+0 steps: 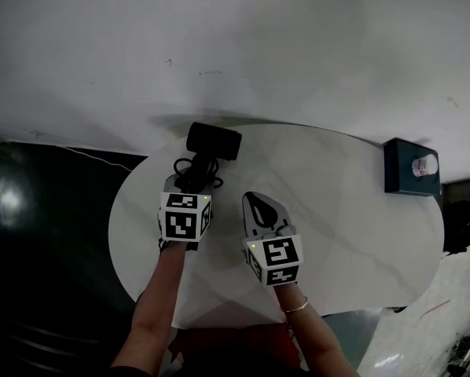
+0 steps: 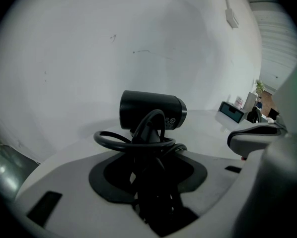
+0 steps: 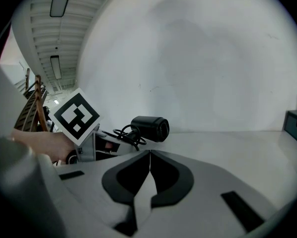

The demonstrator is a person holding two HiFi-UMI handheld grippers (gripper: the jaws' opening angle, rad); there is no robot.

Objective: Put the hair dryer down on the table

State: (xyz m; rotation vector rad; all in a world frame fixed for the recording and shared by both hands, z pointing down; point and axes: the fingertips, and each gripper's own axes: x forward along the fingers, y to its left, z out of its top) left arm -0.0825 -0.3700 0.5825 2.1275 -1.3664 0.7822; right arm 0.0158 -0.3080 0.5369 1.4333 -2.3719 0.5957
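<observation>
A black hair dryer (image 1: 213, 141) with its cord coiled round the handle sits over the far left part of the round white table (image 1: 353, 234). My left gripper (image 1: 194, 181) is shut on the handle, and the barrel points sideways just beyond the jaws. In the left gripper view the barrel (image 2: 151, 110) rises above my left gripper (image 2: 151, 182), with handle and cord loops filling the gap. Whether the dryer touches the tabletop I cannot tell. My right gripper (image 1: 255, 200) hovers beside it, shut and empty. In the right gripper view its jaws (image 3: 149, 155) meet; the hair dryer (image 3: 149, 128) lies ahead left.
A dark box (image 1: 410, 167) with a small white and pink item on top stands at the table's far right edge. A white wall rises right behind the table. Dark floor lies to the left of the table.
</observation>
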